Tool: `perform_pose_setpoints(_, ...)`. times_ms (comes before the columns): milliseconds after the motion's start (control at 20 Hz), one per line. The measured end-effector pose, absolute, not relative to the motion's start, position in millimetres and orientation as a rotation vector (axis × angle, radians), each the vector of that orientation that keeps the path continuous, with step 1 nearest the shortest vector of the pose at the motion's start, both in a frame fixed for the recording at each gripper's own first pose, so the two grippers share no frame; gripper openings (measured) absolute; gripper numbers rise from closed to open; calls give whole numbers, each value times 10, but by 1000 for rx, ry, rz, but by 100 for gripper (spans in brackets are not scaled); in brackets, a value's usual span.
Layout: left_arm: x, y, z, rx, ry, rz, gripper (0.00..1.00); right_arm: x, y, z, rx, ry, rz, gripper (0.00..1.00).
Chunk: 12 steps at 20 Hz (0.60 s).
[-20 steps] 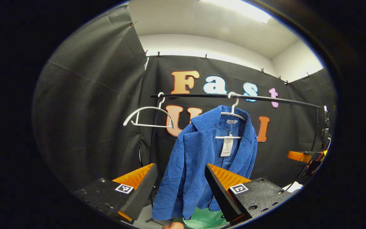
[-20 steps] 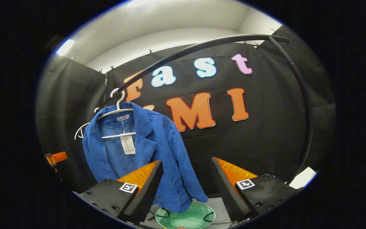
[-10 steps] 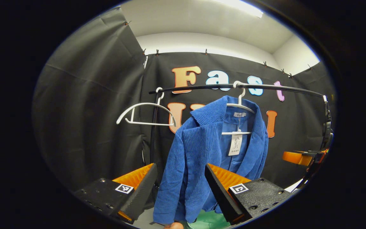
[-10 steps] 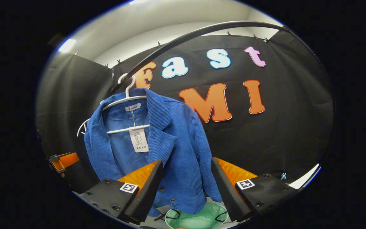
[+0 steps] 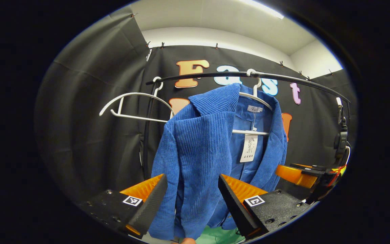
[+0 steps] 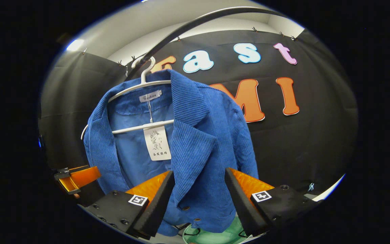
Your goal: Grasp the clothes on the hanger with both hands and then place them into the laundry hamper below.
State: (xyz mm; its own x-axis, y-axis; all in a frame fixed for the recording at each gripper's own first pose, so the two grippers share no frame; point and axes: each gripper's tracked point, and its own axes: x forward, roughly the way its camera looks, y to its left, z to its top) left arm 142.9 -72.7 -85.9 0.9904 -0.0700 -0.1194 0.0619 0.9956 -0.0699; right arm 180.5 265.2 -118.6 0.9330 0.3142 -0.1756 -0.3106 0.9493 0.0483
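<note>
A blue corduroy jacket (image 5: 201,149) (image 6: 195,149) hangs on a white hanger (image 5: 257,98) (image 6: 137,88) from a black rail (image 5: 249,75) (image 6: 188,25). My left gripper (image 5: 191,200) is open, and the jacket's left front panel hangs between its fingers without being pinched. My right gripper (image 6: 198,196) is open too, with the right front panel and its buttons between its fingers. A green laundry hamper (image 5: 222,235) (image 6: 215,234) peeks out below the jacket's hem. The right gripper (image 5: 300,174) also appears at the right of the left gripper view, and the left gripper (image 6: 76,178) at the left of the right gripper view.
An empty white hanger (image 5: 134,106) hangs on the rail left of the jacket. A white paper tag (image 6: 157,143) dangles inside the collar. The rail's upright post (image 5: 146,135) stands behind the jacket. Black cloth walls close the booth on all sides.
Both grippers have moved forward toward the jacket, which now looms larger and reaches in between each pair of fingers. Both stay open. The hamper is now mostly hidden by the hem.
</note>
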Motion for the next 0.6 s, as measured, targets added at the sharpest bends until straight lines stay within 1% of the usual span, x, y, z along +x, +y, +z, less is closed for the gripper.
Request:
perform_pose_setpoints(50,1470,-754,-867,-64,118,-67,95,1867,2704,-1218,21,185,323,96)
perform_pose_setpoints(100,1507,-783,-871,-63,114,-68,95,1921,2744,-1250,22,188,325,86)
perform_pose_setpoints(150,1546,-822,-878,-67,111,-74,95,1966,2798,-1292,19,192,329,86)
perform_pose_setpoints(200,1575,-868,-896,-72,113,-82,95,2020,2846,-1333,17,199,336,96)
perform_pose_setpoints(250,1605,-896,-930,-81,122,-86,92,2052,2899,-1390,19,210,347,96)
perform_pose_setpoints(300,1628,-921,-970,-92,136,-89,92,2089,2941,-1445,26,223,357,84)
perform_pose_setpoints(350,1653,-961,-1034,-109,156,-96,92,2116,2970,-1480,36,233,371,89)
perform_pose_setpoints(400,1670,-1016,-1094,-129,175,-110,94,2152,3003,-1504,53,240,386,77)
perform_pose_setpoints(450,1686,-1058,-1139,-142,189,-124,94,2180,3009,-1518,68,246,388,72)
perform_pose_setpoints(500,1704,-1067,-1157,-141,193,-131,93,2208,2991,-1537,80,250,383,69)
perform_pose_setpoints(550,1724,-1043,-1156,-132,189,-127,92,2213,2959,-1536,87,254,377,76)
perform_pose_setpoints(600,1735,-1014,-1155,-128,185,-123,81,2244,2928,-1530,94,252,374,76)
